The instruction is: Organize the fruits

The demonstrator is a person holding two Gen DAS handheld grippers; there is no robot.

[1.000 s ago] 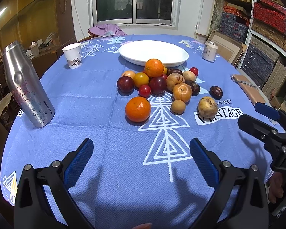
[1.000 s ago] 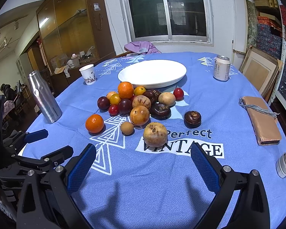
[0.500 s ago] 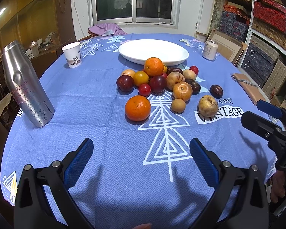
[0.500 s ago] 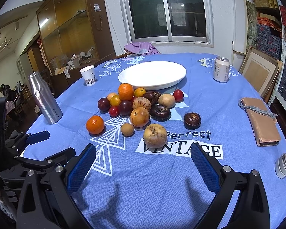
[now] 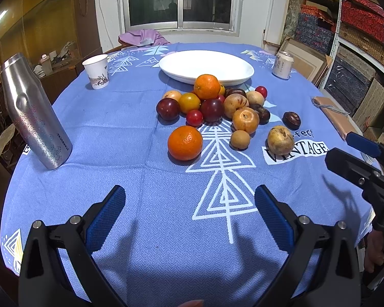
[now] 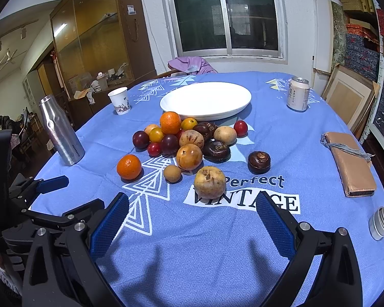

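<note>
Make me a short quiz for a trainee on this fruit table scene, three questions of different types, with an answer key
1. True or false: the white plate already holds fruit.
2. Multiple choice: the lone orange nearest the left gripper lies A) on the plate, B) on the tablecloth apart from the fruit pile, C) inside the paper cup.
3. Fill in: both the left gripper and the right gripper have their jaws ____ and hold nothing.

Key: 1 false; 2 B; 3 open.
</note>
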